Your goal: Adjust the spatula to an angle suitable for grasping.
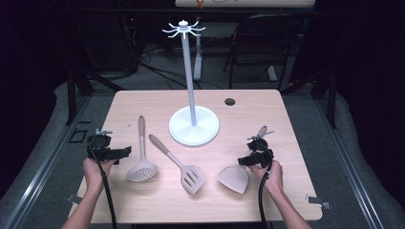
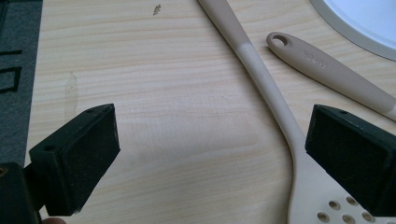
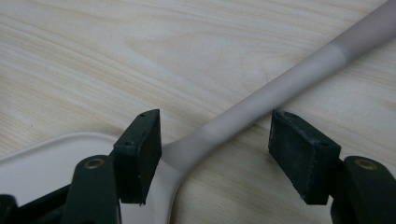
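Right gripper (image 3: 215, 154) low over the solid spatula (image 1: 235, 178) at the table's (image 1: 267, 102) near right, jaws spread wide astride the handle neck where it meets the blade, pads clear of it, nothing held. Left gripper (image 2: 210, 158) also wide open and empty, hovering beside the skimmer (image 2: 280, 116); slotted turner (image 1: 184, 168) lies between. Judged: pre-grasp step; next, close squarely on the neck, lift level, carry toward the hook stand (image 1: 191, 86).

You see: white hook stand (image 1: 193, 125) mid-table | slotted turner (image 1: 191, 177) lying before it | black chair (image 1: 260, 40) behind wooden table (image 1: 143, 102)
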`<state>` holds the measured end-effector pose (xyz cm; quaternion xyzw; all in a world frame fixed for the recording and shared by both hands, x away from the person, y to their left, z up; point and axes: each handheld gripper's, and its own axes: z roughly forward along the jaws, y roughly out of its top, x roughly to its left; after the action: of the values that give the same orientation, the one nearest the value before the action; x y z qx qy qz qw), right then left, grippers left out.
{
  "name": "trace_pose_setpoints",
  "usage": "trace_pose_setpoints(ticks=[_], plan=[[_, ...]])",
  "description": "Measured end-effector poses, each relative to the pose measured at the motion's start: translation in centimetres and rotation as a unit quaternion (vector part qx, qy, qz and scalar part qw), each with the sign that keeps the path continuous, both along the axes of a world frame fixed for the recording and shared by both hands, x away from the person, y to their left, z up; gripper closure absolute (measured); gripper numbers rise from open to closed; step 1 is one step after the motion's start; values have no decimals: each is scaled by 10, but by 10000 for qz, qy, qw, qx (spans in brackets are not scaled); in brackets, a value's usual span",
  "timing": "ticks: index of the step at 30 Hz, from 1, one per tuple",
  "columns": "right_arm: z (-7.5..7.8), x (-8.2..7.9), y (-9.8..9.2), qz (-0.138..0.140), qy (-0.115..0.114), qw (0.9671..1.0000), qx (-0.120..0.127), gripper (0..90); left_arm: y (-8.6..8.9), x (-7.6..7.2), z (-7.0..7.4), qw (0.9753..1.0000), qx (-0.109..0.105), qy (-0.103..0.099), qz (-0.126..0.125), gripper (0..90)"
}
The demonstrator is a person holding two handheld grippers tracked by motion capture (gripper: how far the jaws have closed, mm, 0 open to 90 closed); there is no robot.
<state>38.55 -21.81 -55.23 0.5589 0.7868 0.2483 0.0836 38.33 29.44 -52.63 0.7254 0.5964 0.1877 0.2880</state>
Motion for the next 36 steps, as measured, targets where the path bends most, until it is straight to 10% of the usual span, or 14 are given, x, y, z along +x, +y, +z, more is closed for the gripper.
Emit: trace_pose_setpoints(ticks=[36], plan=[[3,3,-9,48,178,9998,46,489,2,-4,-1,9999,-22,105,-87,40]])
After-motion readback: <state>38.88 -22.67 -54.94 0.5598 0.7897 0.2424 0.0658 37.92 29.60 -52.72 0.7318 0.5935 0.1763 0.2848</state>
